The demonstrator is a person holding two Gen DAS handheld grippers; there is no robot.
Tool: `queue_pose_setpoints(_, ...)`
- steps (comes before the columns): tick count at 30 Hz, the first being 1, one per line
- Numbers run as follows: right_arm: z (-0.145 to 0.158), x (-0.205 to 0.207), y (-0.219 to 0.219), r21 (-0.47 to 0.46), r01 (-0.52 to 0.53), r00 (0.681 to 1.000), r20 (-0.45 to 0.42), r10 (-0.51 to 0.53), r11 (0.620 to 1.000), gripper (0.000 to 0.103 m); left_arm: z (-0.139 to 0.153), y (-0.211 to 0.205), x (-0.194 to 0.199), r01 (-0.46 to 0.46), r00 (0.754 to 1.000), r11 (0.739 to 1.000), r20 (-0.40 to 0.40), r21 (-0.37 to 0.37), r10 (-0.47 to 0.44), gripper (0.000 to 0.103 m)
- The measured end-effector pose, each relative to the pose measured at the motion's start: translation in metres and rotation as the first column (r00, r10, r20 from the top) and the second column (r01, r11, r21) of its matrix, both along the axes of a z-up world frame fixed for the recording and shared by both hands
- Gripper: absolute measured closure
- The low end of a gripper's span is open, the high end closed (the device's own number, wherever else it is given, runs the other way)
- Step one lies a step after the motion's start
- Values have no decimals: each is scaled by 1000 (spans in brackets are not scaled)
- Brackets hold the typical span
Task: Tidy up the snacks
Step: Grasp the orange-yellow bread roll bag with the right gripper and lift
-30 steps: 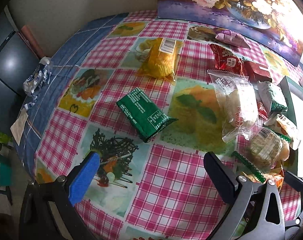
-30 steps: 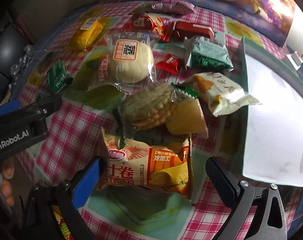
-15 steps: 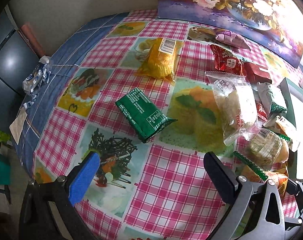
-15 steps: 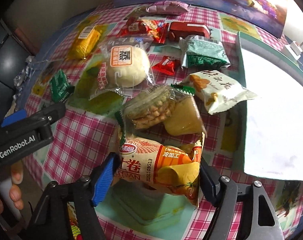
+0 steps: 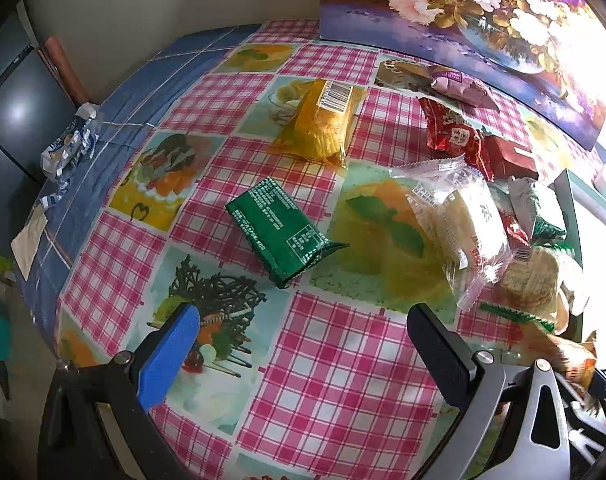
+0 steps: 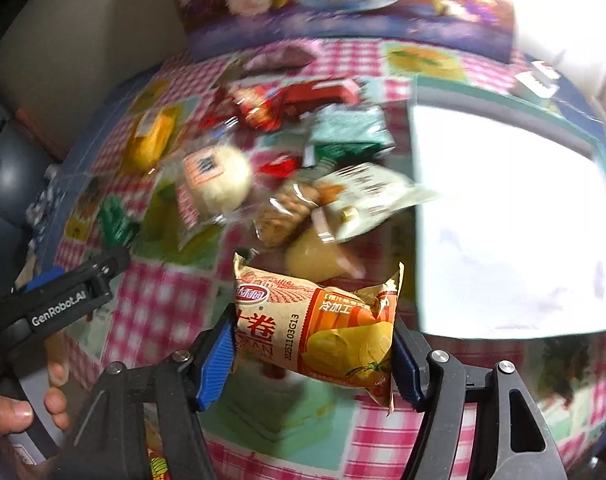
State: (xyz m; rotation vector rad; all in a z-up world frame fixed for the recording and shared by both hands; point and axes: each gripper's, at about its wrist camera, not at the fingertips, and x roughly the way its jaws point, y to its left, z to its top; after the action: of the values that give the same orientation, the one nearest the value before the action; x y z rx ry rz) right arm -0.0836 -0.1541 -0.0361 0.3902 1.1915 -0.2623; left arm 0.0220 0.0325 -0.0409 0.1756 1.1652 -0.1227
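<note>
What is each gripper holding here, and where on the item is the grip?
The right gripper is shut on the orange snack packet, clamping its two short ends, with the packet across the jaws. The left gripper is open and holds nothing.

My table (image 5: 335, 364) wears a pink-checked cloth with food pictures. At mid-frame lies a green packet (image 5: 281, 230), above it a yellow one (image 5: 323, 120); right of centre (crowded there) a clear-wrapped bun (image 5: 459, 224) and red packets (image 5: 453, 136).

Black right claw (image 6: 315, 354), blue pads (image 6: 217, 360), silver screws; left claw (image 5: 303, 356) alike, "GenRobot.AI" lettering.
</note>
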Motion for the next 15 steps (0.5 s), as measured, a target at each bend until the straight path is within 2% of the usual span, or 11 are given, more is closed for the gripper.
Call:
queue_pose_setpoints(4,10,-12,-17,-5,84,996,22,-84,996,32,0,-4,5,-18,999,999,-31,-44,16,0)
queue_pose_setpoints(8,19,-14,-39,-9,165,985,43,-165,986,32,5,-16,15,-56,996,989,-70,-134,47,0)
queue_pose_setpoints(12,30,-2,-61,-9,255,965,71,-253,967,32,13,-35,23,-61,997,989,-60,-136,53,0)
queue_pose_setpoints(15,38,7,-76,-18,313,946,92,-310,950,32,10,-50,31,-59,995,986,-90,-158,45,0)
